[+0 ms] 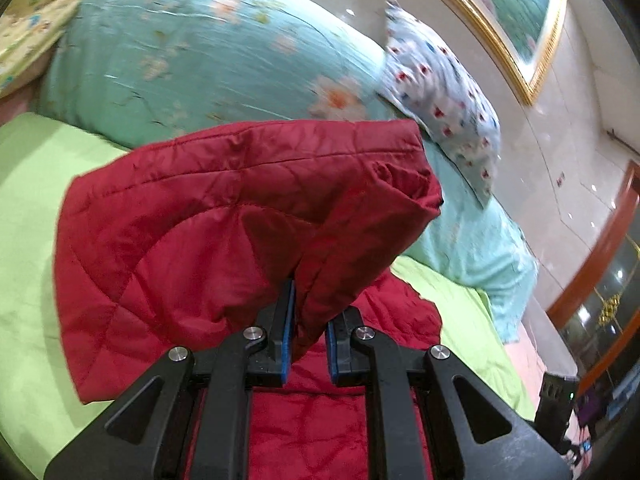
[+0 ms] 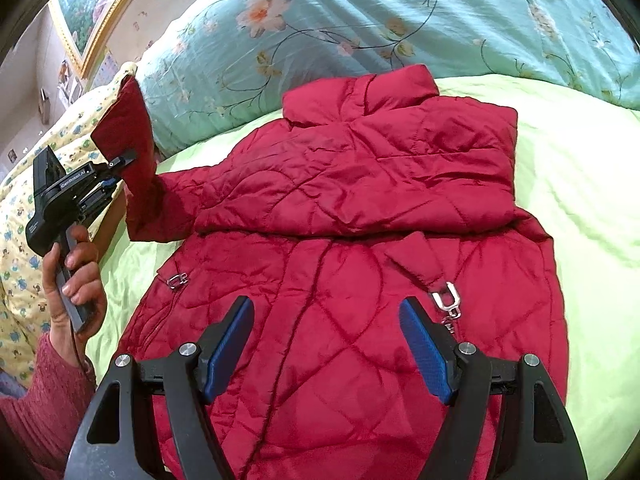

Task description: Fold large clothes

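Lime-green bedsheet under quilted red padded jacket, teal floral duvet behind, gold-framed painting on pale wall, left gripper clamped on raised sleeve, right gripper wide apart, empty, above jacket.

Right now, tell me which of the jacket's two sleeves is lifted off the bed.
The sleeve on the picture's left, pinched in the left gripper and held up beside the floral quilt. The other sleeve lies folded flat across the jacket's chest.
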